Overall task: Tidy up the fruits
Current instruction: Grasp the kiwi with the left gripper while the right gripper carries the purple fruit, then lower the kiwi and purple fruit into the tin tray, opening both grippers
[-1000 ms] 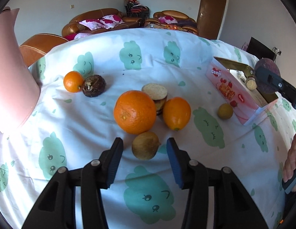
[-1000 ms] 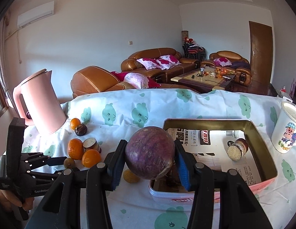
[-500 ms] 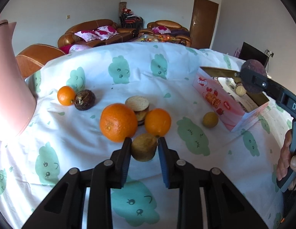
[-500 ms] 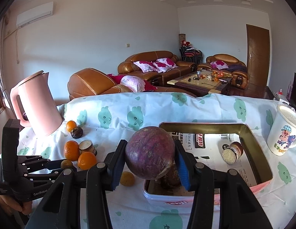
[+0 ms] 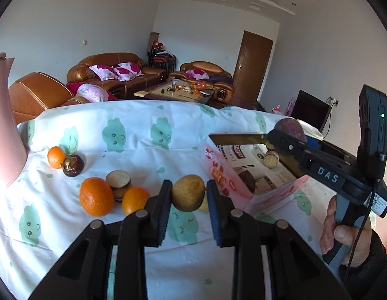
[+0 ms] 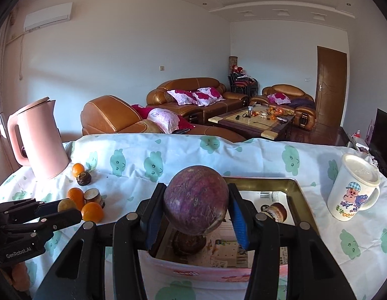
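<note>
My left gripper is shut on a small brown-yellow fruit and holds it above the cloth, left of the pink box. My right gripper is shut on a round purple fruit and holds it over the near end of the box. In the box lie a dark fruit and a cut half. Two oranges, a cut half, a small orange and a dark fruit sit on the cloth at left.
A pink kettle stands at the table's far left. A white cartoon mug stands right of the box. A small yellow fruit lies behind my left gripper's right finger. Sofas and a coffee table stand beyond the table.
My left gripper closed on the small brown-yellow fruit and lifted it off the cloth, toward the box. My right gripper kept the purple fruit and moved over the box's near end.
</note>
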The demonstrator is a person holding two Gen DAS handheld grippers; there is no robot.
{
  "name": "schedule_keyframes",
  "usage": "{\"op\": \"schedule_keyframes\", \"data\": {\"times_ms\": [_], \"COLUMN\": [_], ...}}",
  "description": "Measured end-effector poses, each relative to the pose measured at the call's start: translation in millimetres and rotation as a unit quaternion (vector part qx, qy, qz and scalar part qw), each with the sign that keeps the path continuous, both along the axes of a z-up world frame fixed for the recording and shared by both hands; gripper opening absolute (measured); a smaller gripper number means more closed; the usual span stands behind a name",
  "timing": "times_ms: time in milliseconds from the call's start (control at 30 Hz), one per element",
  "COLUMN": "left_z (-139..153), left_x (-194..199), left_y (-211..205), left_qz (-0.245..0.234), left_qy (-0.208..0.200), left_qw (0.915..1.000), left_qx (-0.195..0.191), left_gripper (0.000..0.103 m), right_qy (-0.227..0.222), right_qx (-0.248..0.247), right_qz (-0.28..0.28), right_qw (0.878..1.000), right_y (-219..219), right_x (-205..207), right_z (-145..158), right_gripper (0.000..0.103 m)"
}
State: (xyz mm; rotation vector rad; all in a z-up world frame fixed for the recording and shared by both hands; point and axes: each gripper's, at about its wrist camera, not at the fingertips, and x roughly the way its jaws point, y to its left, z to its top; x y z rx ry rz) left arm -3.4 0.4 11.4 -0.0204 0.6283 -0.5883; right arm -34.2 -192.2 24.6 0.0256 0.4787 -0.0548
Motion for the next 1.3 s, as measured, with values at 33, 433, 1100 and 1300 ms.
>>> {"op": "schedule_keyframes", "data": {"times_ms": [33, 433, 1100, 1300], "left_z": [1.5, 11.7, -7.4, -17.6], "left_x": [-0.8, 8.3, 27.4, 27.1], "left_y": [-6.2, -84.1, -186.6, -197.1], "left_qz": [0.0, -0.017, -0.004, 0.032], "left_qy": [-0.004, -0.015, -0.025, -0.034], "left_qw": [1.0, 0.9997, 0.9955, 0.9886], "left_qx": [0.001, 0.006, 0.092, 0.143], "left_gripper": [0.03, 0.03, 0.029, 0.029], "right_qy": [0.0, 0.009, 0.068, 0.082], "right_qx": [-0.001, -0.007, 0.028, 0.03], "right_qz": [-0.003, -0.038, -0.059, -0.055], "right_qw": [1.0, 0.999, 0.996, 0.995], "right_y": [-4.0, -58.5, -122.8, -121.5], "right_x": [-0.3, 7.1, 38.9, 49.8], "right_z": [0.1, -3.0, -25.4, -34.6], "right_gripper": [0.051, 0.051, 0.051, 0.051]}}
